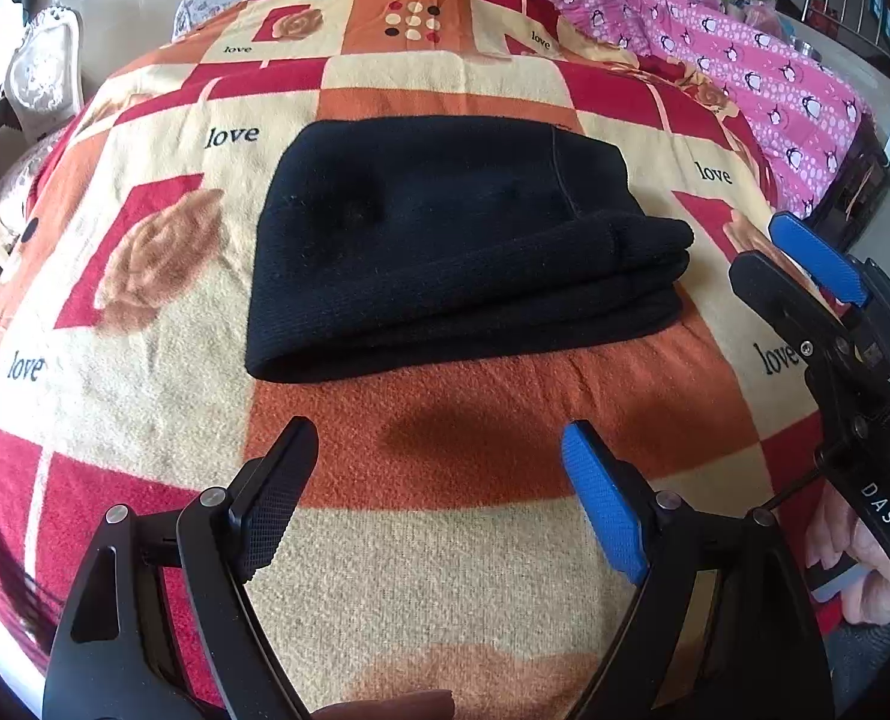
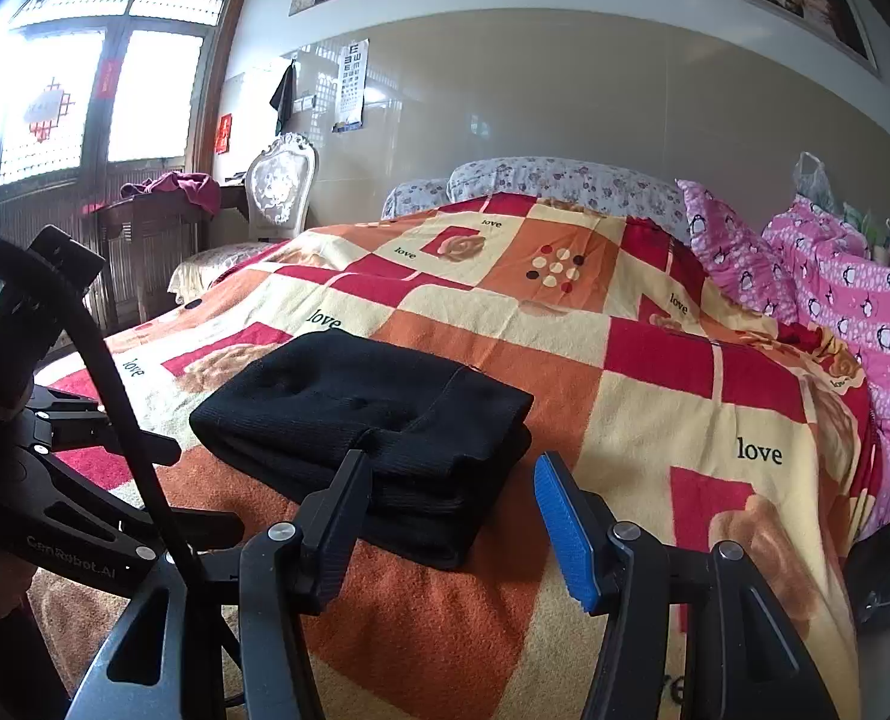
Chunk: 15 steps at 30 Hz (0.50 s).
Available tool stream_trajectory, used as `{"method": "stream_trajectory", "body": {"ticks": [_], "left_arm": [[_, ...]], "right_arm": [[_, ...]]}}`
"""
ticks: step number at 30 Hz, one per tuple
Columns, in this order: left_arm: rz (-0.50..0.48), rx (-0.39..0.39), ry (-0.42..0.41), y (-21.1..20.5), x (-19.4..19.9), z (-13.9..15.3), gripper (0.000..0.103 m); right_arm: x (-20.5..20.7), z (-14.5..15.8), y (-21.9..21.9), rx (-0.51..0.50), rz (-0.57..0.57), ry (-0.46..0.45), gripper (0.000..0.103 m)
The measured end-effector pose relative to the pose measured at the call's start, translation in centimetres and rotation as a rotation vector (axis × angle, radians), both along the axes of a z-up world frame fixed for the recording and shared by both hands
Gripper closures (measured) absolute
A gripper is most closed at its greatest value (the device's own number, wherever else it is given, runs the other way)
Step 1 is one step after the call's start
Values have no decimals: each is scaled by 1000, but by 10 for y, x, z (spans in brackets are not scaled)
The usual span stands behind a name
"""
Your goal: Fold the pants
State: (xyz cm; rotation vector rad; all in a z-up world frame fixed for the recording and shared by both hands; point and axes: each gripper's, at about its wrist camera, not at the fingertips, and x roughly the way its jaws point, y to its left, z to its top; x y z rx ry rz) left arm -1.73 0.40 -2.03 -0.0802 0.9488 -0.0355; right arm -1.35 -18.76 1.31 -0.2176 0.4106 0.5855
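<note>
Black knitted pants (image 1: 463,246), folded into a thick rectangular bundle of several layers, lying near the middle of a bed under a red, orange and cream patchwork blanket (image 1: 445,540) printed with roses and the word "love". Folded edge rounded toward the near edge of the bed; a looser rolled layer bulging at the bundle's right end.

Left tool (image 1: 438,498) hovering over bare blanket on the near side of the bundle, black finger and blue-padded finger wide apart, gripping nothing. Right tool (image 2: 454,525) low beside the right end of the bundle, fingers likewise spread and empty, the black finger just in front of the stacked layers; hard to tell whether touching. Pink penguin-print bedding (image 1: 745,60) heaped along the far right edge of the bed, well apart from the pants.

Folding apparently complete or nearly so. Risks from here, as a judgement:
- Snagging the rolled top layer with the right tool's nearest finger, dragging the stack open.
- Pinching only the upper layers instead of the whole thickness, letting the lower folds slide apart.
- Pushing the bundle sideways on the soft, fuzzy blanket, skewing the edges.
- Pressing down on the yielding mattress, tipping the stack.
</note>
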Motion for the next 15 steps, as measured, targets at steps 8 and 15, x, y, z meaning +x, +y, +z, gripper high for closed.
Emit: {"method": "stream_trajectory", "body": {"ticks": [8,15], "left_arm": [[-7,-16,12,-2,2,-6,19],[49,5,-14,4,-1,-8,19]], "right_arm": [[-2,0,2,-8,6,-7,48],[-3,0,1,-6,6,-8,48]]}}
